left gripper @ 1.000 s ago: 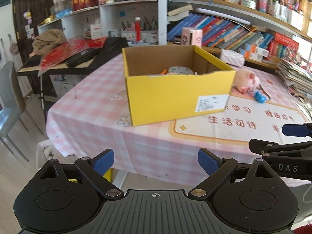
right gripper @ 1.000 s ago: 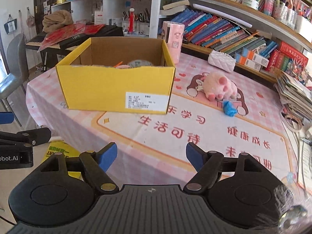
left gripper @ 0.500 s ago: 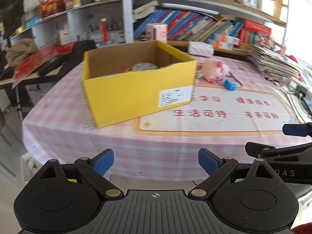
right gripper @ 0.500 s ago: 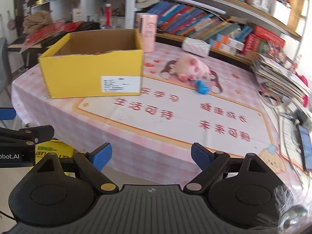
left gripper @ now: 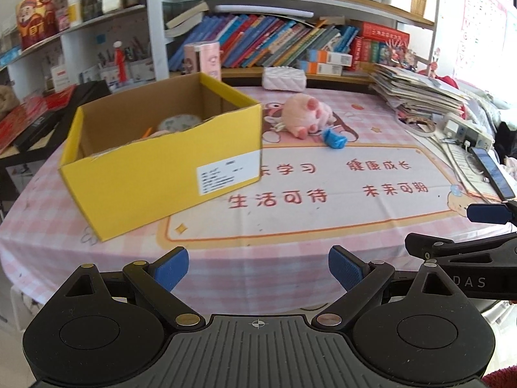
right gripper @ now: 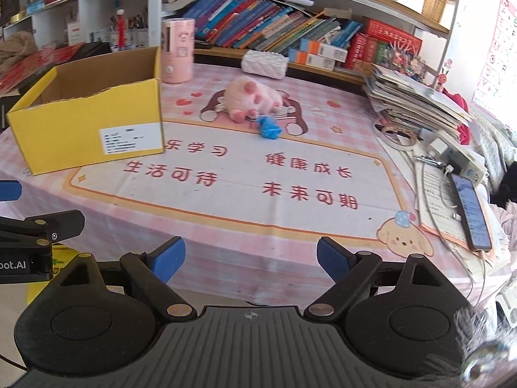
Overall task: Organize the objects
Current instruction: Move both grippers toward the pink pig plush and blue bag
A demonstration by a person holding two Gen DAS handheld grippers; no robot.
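Note:
An open yellow cardboard box stands on the pink checked table, with a few items lying inside. It also shows in the right wrist view. A pink plush pig lies beyond the box, with a small blue object beside it. My left gripper is open and empty at the table's near edge. My right gripper is open and empty, to the right of the left one, also at the near edge.
A pink cylindrical container and a white quilted pouch stand at the back. A stack of magazines, a power strip and a phone crowd the right side. Bookshelves line the far wall.
Both grippers have swung to the right along the table's near edge. The box has shifted left in both views and the pig and blue object sit more central. Both stay open.

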